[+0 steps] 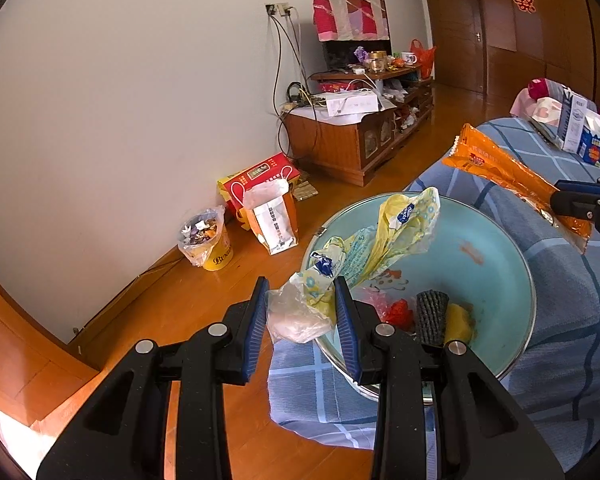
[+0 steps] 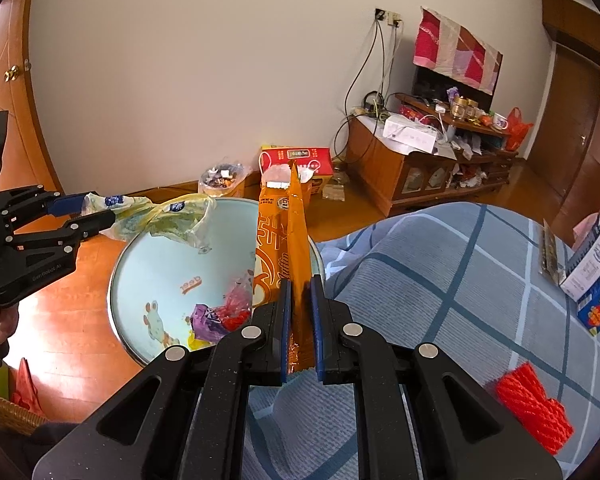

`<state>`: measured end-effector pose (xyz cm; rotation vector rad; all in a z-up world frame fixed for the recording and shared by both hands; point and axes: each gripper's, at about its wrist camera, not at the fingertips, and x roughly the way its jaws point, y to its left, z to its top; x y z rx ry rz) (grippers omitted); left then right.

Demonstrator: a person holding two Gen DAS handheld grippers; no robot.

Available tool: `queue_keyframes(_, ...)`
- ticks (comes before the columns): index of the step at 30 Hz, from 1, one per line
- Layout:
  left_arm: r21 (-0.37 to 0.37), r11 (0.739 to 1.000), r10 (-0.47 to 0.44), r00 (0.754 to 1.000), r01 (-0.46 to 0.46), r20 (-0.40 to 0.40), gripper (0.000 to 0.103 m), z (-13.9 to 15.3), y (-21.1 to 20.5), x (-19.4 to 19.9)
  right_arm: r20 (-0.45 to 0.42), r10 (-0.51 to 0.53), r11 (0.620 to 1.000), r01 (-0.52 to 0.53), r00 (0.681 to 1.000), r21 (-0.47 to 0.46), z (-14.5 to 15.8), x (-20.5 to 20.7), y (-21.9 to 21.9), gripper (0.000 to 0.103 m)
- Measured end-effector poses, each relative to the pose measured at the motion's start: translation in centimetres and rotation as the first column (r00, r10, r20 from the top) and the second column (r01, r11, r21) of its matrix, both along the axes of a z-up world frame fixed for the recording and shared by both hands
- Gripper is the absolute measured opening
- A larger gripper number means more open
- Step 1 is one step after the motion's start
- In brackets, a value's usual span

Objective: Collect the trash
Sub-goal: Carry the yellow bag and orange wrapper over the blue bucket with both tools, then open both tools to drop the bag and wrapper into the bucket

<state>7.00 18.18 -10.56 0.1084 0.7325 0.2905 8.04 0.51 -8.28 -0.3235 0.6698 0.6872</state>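
Note:
A light blue basin (image 1: 496, 280) sits on the blue plaid bed and shows in the right wrist view too (image 2: 160, 264). It holds several scraps: a red wrapper (image 1: 398, 312), a dark sponge (image 1: 432, 316) and a purple wrapper (image 2: 208, 320). My left gripper (image 1: 302, 312) is shut on a crumpled yellow plastic bag (image 1: 388, 236) at the basin's near rim. My right gripper (image 2: 300, 320) is shut on a long orange snack wrapper (image 2: 280, 240), held upright beside the basin's right edge; it also shows in the left wrist view (image 1: 512, 176).
The bed (image 2: 440, 280) carries a red net (image 2: 532, 408) and a milk carton (image 2: 596, 276). On the wooden floor by the wall stand a yellow bin (image 1: 208, 240), a white paper bag (image 1: 274, 216) and a red box (image 1: 260, 176). A cluttered TV cabinet (image 1: 352, 136) stands beyond.

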Motion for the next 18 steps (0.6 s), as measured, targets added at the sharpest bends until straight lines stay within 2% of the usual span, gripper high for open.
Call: queue_keyframes(18,-0.004,1.0,-0.003,1.0,0.003,-0.008,0.033,-0.17,0.15,0.01,0.003,0.012,1.0,-0.012,1.0,-0.006,0.1,-0.22,0.79,0.01)
